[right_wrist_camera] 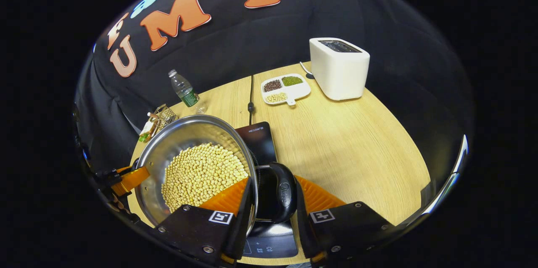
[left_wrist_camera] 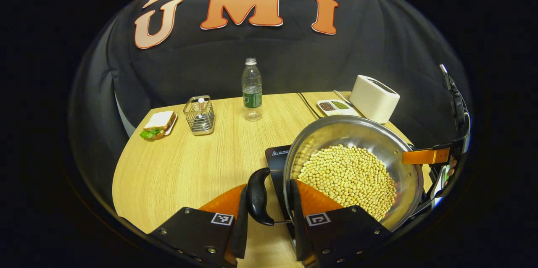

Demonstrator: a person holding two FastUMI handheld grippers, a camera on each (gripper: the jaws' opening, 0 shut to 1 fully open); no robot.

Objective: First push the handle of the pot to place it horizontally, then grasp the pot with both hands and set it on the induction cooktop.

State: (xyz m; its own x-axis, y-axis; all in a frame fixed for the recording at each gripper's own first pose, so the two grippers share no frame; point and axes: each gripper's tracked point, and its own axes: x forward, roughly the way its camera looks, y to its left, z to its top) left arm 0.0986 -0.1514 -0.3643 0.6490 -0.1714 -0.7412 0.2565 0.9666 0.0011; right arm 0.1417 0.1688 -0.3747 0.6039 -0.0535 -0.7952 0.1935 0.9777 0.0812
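Soybeans fill the round stainless-steel pot point(left_wrist_camera: 357, 163), which sits over the flat black induction cooktop point(right_wrist_camera: 260, 140) on the light wooden tabletop point(right_wrist_camera: 344, 142). The left gripper point(left_wrist_camera: 269, 213) has its jaws on either side of one black pot handle point(left_wrist_camera: 258, 196), the right gripper point(right_wrist_camera: 275, 211) likewise around the opposite black handle point(right_wrist_camera: 281, 194); whether the jaws press on them I cannot tell. Farther back stand a white toaster point(right_wrist_camera: 339, 67), a white divided dish of beans point(right_wrist_camera: 285, 88), a clear plastic bottle point(left_wrist_camera: 251, 90), a wire basket point(left_wrist_camera: 200, 115) and a sandwich point(left_wrist_camera: 158, 125).
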